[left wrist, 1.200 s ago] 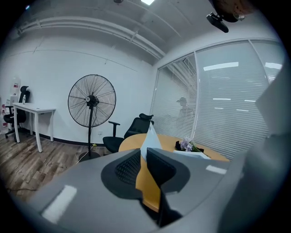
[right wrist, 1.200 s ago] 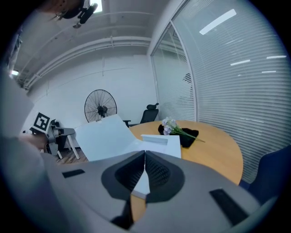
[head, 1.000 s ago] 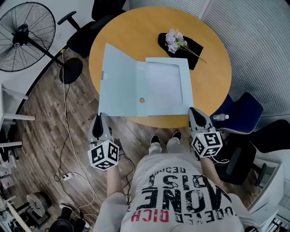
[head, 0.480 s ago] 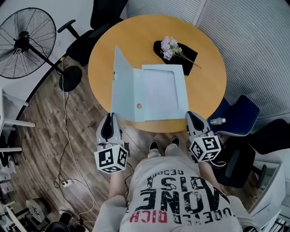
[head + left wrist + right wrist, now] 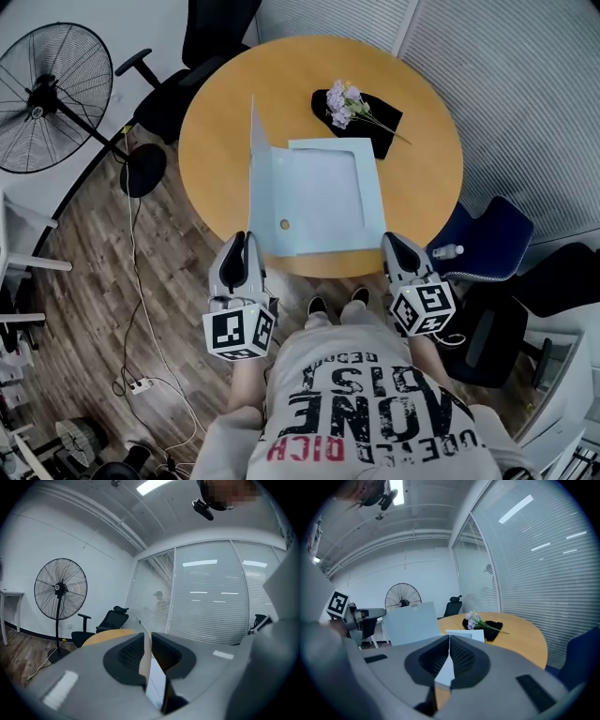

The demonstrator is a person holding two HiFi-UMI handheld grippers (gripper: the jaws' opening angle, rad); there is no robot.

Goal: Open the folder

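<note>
On the table (image 5: 427, 192) the folder (image 5: 323, 199) stands ajar; shirt (image 5: 375, 412) perhaps reads "RICH".

Round orange wooden surface (image 5: 427, 187): pale blue cardboard folder (image 5: 323, 202), cover standing upright on its left. Lilac flower sprig (image 5: 339, 99) on black cloth (image 5: 377, 124) behind. Left gripper (image 5: 244, 242) and right gripper (image 5: 390, 241) at its near corners.

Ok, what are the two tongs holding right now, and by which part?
The left tongs pinch the near edge of the folder's raised cover. The right tongs pinch the near right corner of its flat lower half.
</note>
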